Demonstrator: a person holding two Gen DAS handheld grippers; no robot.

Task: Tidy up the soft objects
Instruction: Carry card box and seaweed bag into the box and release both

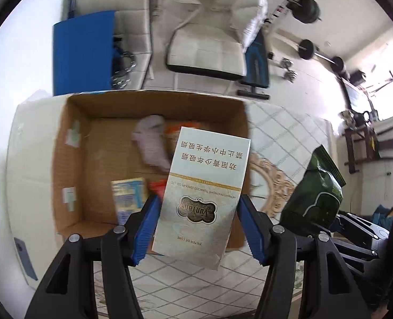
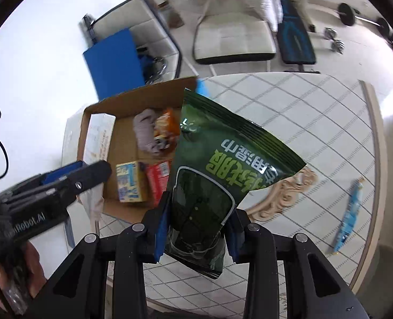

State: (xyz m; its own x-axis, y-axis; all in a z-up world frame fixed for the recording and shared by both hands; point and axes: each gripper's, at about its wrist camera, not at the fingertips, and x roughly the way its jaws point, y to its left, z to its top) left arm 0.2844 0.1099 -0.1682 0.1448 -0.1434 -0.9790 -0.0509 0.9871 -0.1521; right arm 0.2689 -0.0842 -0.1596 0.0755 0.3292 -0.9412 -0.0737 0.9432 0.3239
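In the left wrist view we see the left gripper [image 1: 197,227] at the lower centre of the frame, its blue pads [image 1: 147,227] set wide and pressed against both long edges of a pale carton [image 1: 203,194], so the jaws are clamped on it. The carton stands upright between the pads, printed upside down to us, and hangs in front of the near right part of the open box [image 1: 63,159]. Inside the box lie a grey cloth [image 1: 152,143] toward the back, an orange pack [image 1: 171,131] just beside it, and a yellow-blue pack [image 1: 130,194] near the front.

In the right wrist view the right gripper [image 2: 196,227] sits at the lower centre, jaws narrower, pinching the lower end of a green pouch [image 2: 223,164]. The pouch fans out up and to the right, over the table [image 2: 316,111] and the right edge of the box [image 2: 143,98]. A red pack [image 2: 157,179] lies beside the yellow-blue one [image 2: 130,182]. At the right of that frame a thin blue packet [image 2: 349,218] lies on the table, well apart from the box.

The green pouch also shows at the right of the left wrist view [image 1: 314,191].
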